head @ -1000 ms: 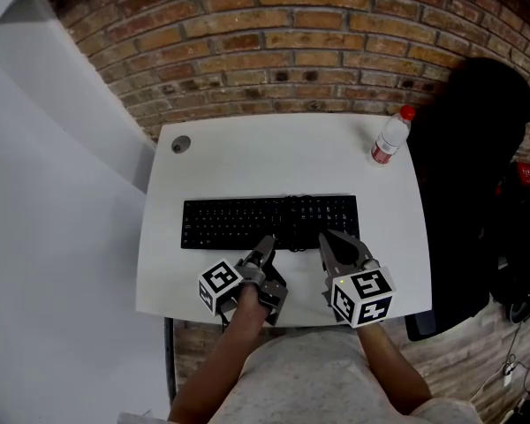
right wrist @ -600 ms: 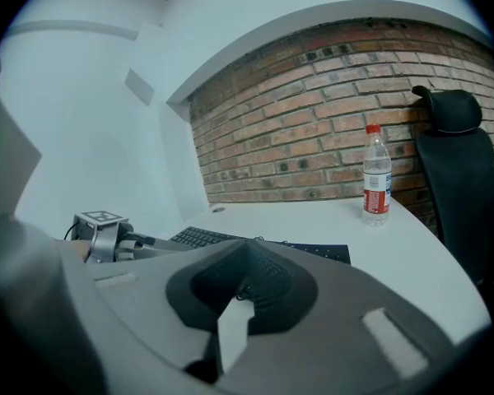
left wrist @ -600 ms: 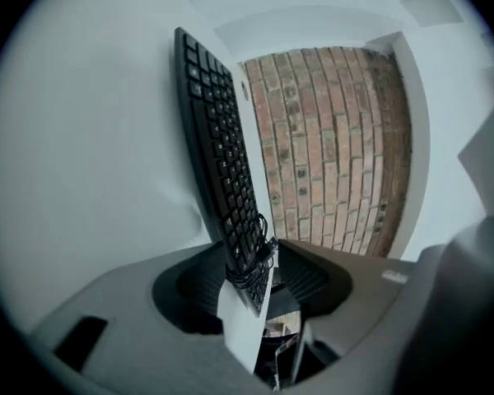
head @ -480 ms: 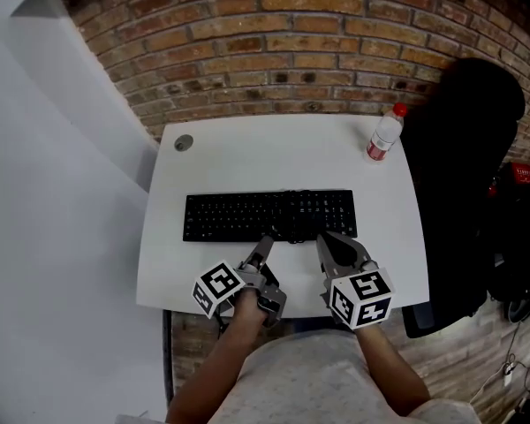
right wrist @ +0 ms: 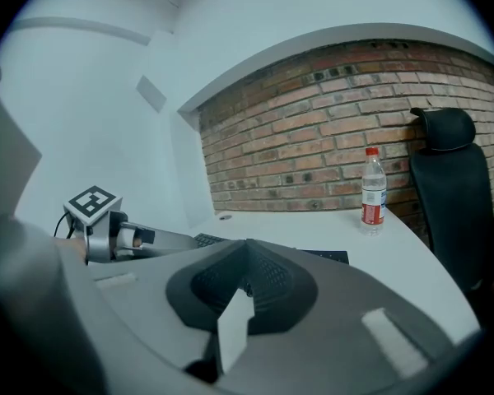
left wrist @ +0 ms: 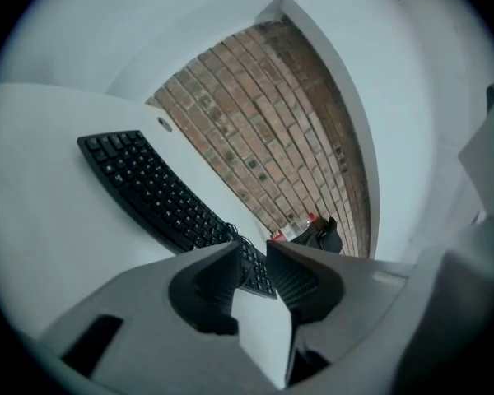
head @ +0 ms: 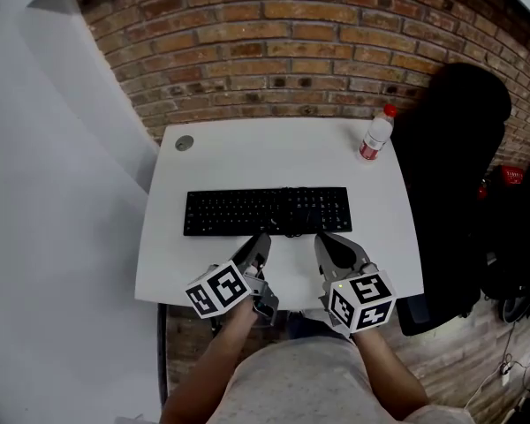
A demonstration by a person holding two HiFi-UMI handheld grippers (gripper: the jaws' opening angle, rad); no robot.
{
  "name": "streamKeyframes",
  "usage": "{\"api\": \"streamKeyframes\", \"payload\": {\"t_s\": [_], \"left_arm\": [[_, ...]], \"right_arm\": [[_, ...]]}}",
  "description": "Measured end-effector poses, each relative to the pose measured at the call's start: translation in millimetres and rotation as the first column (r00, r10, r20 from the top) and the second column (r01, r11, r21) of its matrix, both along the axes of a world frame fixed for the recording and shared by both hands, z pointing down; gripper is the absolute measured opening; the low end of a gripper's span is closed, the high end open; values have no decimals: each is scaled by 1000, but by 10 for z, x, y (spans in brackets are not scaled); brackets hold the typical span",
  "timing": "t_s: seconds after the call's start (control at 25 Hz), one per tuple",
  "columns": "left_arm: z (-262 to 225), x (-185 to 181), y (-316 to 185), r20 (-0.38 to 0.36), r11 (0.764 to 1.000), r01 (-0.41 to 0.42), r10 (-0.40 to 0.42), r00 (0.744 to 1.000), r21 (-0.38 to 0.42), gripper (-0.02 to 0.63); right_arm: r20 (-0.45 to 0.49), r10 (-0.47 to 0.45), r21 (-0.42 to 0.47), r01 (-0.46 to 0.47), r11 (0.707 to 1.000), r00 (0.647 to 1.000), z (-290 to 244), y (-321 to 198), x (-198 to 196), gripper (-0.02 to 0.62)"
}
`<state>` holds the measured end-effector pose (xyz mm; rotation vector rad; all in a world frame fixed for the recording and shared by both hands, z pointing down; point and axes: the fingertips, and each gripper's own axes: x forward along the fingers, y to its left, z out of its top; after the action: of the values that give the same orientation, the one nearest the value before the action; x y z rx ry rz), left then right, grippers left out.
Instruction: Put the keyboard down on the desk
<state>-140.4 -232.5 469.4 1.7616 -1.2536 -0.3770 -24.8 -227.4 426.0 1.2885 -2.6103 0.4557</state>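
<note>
Keyboard point(head: 268, 211) lies flat on tabletop point(head: 274, 153), long axis L-R, just ahead of both tongs as I see it. Left tongs point(head: 261, 242) part-open, just been closing, empty; right tongs point(head: 326, 242) pressed together, empty.

Black full-size kbd point(head: 268, 211) lies flat, keys up, on the white desk point(head: 274, 153), approx mid-desk, its long side parallel w/ the desk's front edge and a strip of bare top on every side. A thin dark cable point(left wrist: 233, 230) loops at the middle of its rear edge. Desk is rectangular w/ rounded corners, its back edge against a brick wall point(head: 274, 51), w/ a small round grey grommet point(head: 185, 144) at its far-left corner.
</note>
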Motion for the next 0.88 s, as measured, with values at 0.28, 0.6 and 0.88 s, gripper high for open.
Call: {"api": "streamKeyframes", "payload": {"t_s": [0.28,0.6,0.88], "left_arm": [[-264,47,161,232,988,-92,62,971,122,52],[-408,126,347,374,967,-174,94,923,186,-8],[-496,233,414,442,945,-240,121,889,223,-8]], "right_arm": [[22,3,29,-4,1000,1000,-168,211,-24,7],[39,17,52,-19,998,999,-305,393,39,8],[30,13,70,-15,997,999,-354,497,50,7]]}}
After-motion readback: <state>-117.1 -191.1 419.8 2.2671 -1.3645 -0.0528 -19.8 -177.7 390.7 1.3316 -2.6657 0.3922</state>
